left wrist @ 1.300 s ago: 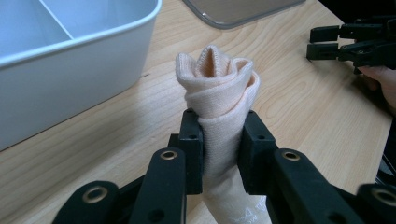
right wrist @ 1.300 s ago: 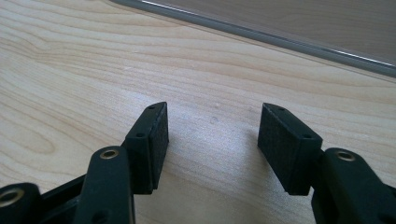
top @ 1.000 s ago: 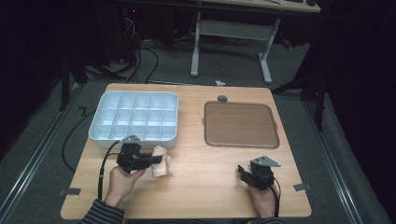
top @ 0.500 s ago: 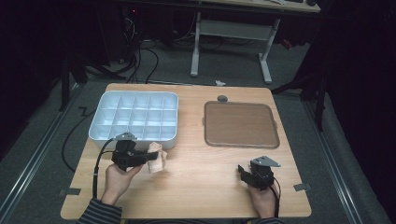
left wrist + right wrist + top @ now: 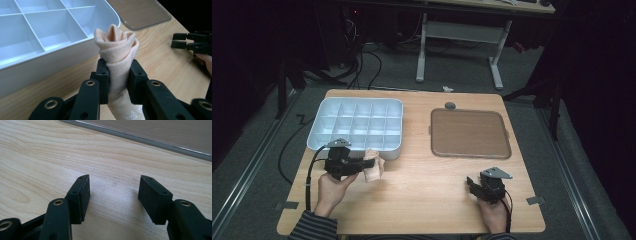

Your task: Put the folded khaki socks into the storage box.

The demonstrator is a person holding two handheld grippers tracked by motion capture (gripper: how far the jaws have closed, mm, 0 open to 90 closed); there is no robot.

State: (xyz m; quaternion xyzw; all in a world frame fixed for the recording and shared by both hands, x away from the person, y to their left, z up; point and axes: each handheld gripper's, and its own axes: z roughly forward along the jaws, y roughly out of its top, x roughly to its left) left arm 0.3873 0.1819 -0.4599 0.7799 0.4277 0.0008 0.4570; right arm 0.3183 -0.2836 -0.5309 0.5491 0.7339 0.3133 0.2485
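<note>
A rolled peach-coloured sock [image 5: 116,47] stands up between the two black jaws of my left gripper [image 5: 117,75], which is shut on it. In the high view the left gripper [image 5: 362,167] holds the sock [image 5: 373,170] just in front of the near right corner of the white divided tray [image 5: 357,122]. My right gripper [image 5: 472,184] rests low over the table near the front right, and in the right gripper view it [image 5: 113,192] stands open with bare wood between its pads. The right gripper [image 5: 192,42] also shows far off in the left gripper view.
A brown flat lid [image 5: 469,132] lies right of the tray on the wooden table [image 5: 422,190]. A small grey knob [image 5: 450,105] sits behind it. A white desk frame [image 5: 462,35] and cables stand on the floor beyond the table.
The left gripper with the sock has shifted a little toward the tray's near edge. The right gripper has kept still.
</note>
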